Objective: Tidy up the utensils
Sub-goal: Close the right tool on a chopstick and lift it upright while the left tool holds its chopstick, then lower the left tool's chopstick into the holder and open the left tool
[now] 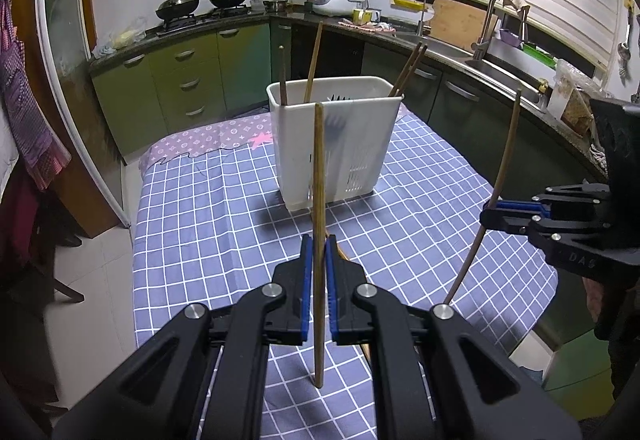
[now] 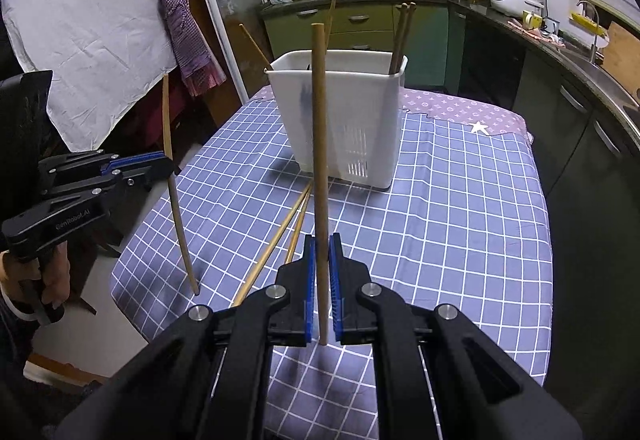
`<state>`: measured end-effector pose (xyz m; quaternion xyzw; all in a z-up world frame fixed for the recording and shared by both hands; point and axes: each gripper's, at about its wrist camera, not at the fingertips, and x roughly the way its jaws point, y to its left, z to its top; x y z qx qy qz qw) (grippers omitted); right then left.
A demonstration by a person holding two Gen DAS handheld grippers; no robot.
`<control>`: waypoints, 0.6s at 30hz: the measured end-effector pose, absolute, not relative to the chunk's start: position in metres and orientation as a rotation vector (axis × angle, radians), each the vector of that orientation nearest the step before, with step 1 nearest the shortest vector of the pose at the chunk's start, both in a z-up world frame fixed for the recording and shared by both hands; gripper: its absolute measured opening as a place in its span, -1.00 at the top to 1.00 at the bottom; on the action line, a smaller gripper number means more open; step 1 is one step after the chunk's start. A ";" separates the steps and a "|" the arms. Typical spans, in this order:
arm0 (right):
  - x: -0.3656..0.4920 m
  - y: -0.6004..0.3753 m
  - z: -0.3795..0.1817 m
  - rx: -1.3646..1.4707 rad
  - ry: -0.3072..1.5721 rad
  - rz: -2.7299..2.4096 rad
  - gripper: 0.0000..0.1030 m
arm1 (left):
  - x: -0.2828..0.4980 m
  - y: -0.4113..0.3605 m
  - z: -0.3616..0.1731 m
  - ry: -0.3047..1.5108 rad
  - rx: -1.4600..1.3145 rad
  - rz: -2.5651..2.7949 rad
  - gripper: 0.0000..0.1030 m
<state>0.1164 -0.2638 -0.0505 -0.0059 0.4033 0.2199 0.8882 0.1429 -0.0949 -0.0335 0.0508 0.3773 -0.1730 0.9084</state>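
The white utensil caddy (image 1: 334,136) stands on the tabletop (image 1: 224,208), which is covered with a blue checked cloth, and serves as the landmark; several chopsticks (image 1: 407,71) already lean upright inside it, and a dark fork shows faintly through its wall. The left gripper (image 1: 319,240) sits just in front of the caddy, clenched on a light bamboo chopstick (image 1: 318,200); the stick runs upright between the blue pads, its top reaching the caddy's rim in the left wrist view, its lower end hanging below the pads above the cloth. The right gripper (image 2: 322,240) is also in front of the caddy, to the right of the left one, clamped on a second bamboo chopstick (image 2: 319,144) held upright in the same way; its top rises past the caddy's rim in the right wrist view. Two more loose chopsticks (image 2: 276,244) lie on the cloth in front of the caddy's base, between the caddy and the grippers, angled toward each other.
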 end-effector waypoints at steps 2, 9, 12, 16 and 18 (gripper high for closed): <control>0.116 -0.264 -0.050 -0.014 0.837 0.458 0.85 | 0.143 -0.095 -0.033 0.775 0.105 -0.359 0.87; 0.113 -0.264 -0.050 -0.024 0.836 0.462 0.85 | 0.143 -0.095 -0.030 0.761 0.102 -0.367 0.87; 0.113 -0.265 -0.050 -0.027 0.836 0.464 0.85 | 0.143 -0.095 -0.027 0.752 0.103 -0.371 0.87; 0.112 -0.265 -0.050 -0.027 0.836 0.463 0.85 | 0.144 -0.097 -0.025 0.742 0.106 -0.377 0.87; 0.112 -0.265 -0.050 -0.026 0.837 0.465 0.85 | 0.145 -0.098 -0.024 0.737 0.107 -0.378 0.87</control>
